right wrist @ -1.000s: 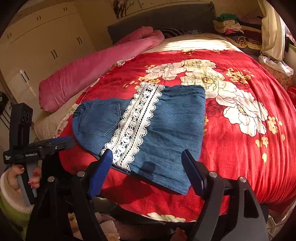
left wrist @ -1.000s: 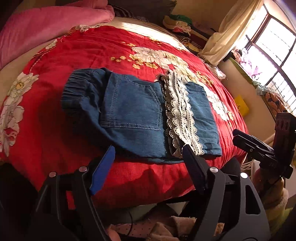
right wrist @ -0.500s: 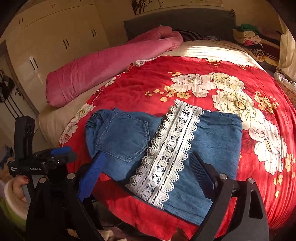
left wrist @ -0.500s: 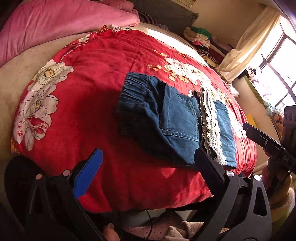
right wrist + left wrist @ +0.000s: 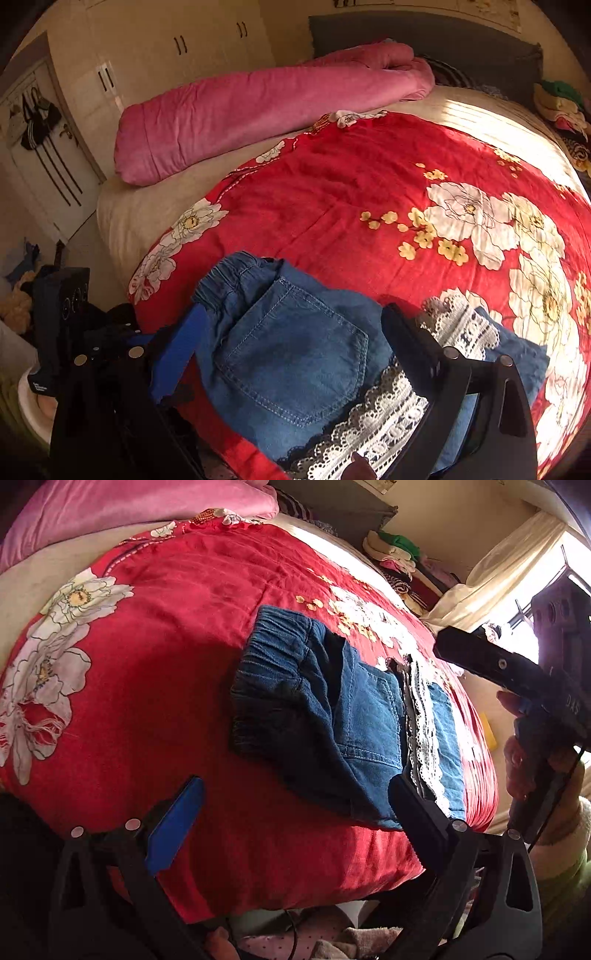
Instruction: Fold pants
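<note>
Left wrist view: folded blue denim pants with white lace trim (image 5: pixel 343 720) lie on the red floral bedspread (image 5: pixel 177 657); left gripper (image 5: pixel 295 823) and right gripper (image 5: pixel 291 343) both spread, grasping nothing.

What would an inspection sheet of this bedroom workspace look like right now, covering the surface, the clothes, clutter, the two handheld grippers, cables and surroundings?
Surface: red floral quilt on a bed.
Job's things: blue denim pants with white lace trim, partly folded, near the bed's edge.
Clutter: rolled pink blanket; stacked clothes by the headboard.
Grippers: left gripper open, empty, short of the pants; right gripper open over the back pocket, holding nothing.
Cables: thin dark cable below the left gripper.
Surroundings: cream wardrobe doors; curtained window.
</note>
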A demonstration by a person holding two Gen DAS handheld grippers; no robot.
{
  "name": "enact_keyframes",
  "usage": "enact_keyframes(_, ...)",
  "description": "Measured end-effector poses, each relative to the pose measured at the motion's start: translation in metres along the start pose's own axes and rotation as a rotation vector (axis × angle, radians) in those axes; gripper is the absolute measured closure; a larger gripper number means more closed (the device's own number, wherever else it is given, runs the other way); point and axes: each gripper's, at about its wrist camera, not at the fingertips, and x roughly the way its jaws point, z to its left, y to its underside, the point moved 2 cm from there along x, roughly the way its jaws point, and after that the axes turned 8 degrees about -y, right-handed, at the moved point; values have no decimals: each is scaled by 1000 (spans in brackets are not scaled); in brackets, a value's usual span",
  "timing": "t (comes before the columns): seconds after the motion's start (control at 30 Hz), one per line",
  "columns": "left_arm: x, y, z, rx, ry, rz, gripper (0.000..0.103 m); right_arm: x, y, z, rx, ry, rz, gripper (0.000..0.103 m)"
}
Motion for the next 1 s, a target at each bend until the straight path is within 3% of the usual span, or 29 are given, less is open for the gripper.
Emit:
enact_keyframes(0.33, 18, 1, 0, -38, 50, 30, 10, 89, -29, 10, -35, -151, 203, 8)
enact_keyframes(0.57, 23, 1, 1, -44, 57, 27, 10, 133, -38, 8, -32, -191, 309, 9)
enact_keyframes(0.73, 28, 0, 2, -62, 61, 17, 10, 152, -31, 8, -37, -205, 361, 48)
enact_keyframes(0.8, 28, -1, 3, -72, 66, 7, 10, 151, -29, 6, -46, -187, 354, 55)
enact_keyframes(0.97, 25, -4, 3, -94, 72, -13, 11, 116, -31, -7, 35, -282, 256, 63)
enact_keyframes(1.0, 24, -6, 2, -96, 86, -17, 16, 107, -32, -9, 43, -302, 236, 63)
